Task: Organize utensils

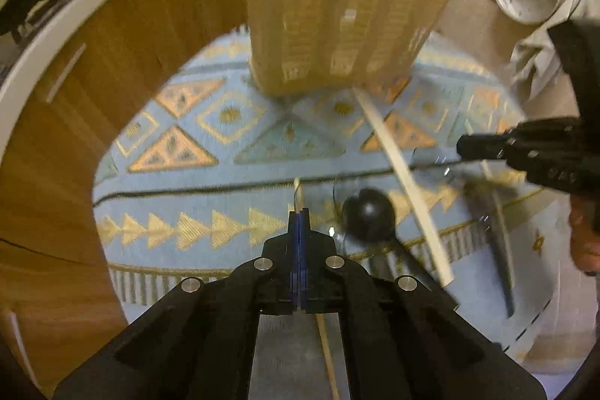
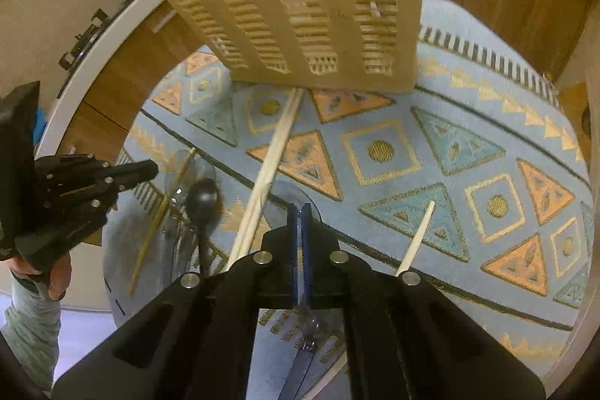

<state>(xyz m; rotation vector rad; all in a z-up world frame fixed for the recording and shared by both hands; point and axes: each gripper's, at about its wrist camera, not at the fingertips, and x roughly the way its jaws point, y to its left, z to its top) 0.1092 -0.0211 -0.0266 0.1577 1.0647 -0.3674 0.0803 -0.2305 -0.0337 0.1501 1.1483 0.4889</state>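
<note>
Left gripper (image 1: pixel 299 212): jaws fully closed on a thin wooden chopstick (image 1: pixel 327 355). Right gripper (image 2: pixel 299 208): jaws fully closed on a clear plastic spoon (image 2: pixel 308 325). Beyond both, on the patterned blue rug (image 2: pixel 468 152): black spoon (image 2: pixel 202 197), pale chopsticks (image 2: pixel 270 160). Slatted beige utensil basket (image 2: pixel 300 6) at the rug's far edge.

Both wrist views look steeply down, close, sharing the patterned rug (image 1: pixel 232 152) and slatted basket (image 2: pixel 307 10).
</note>
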